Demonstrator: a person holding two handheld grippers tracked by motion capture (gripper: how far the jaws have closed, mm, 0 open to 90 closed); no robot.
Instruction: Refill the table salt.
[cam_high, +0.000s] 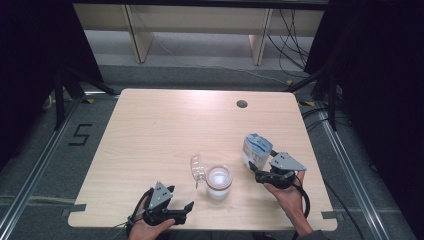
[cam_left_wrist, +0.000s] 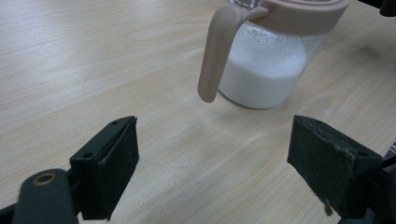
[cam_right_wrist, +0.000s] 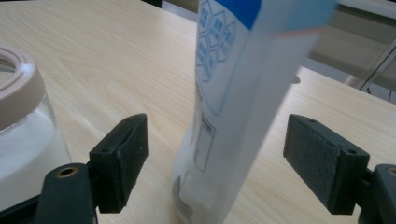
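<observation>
On the desk (cam_high: 150, 130), a jar (cam_high: 219, 182) of white powder, perhaps sugar, stood before the left gripper (cam_high: 182, 210), fingers wide apart and empty. The right gripper (cam_high: 254, 169) straddled a pouch (cam_high: 256, 149), fingers spread clear of it.

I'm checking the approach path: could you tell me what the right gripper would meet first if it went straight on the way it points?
Most likely the blue-and-white pouch: it stands between the open jaws of the right gripper, directly ahead. The gap left is hard to judge.
</observation>
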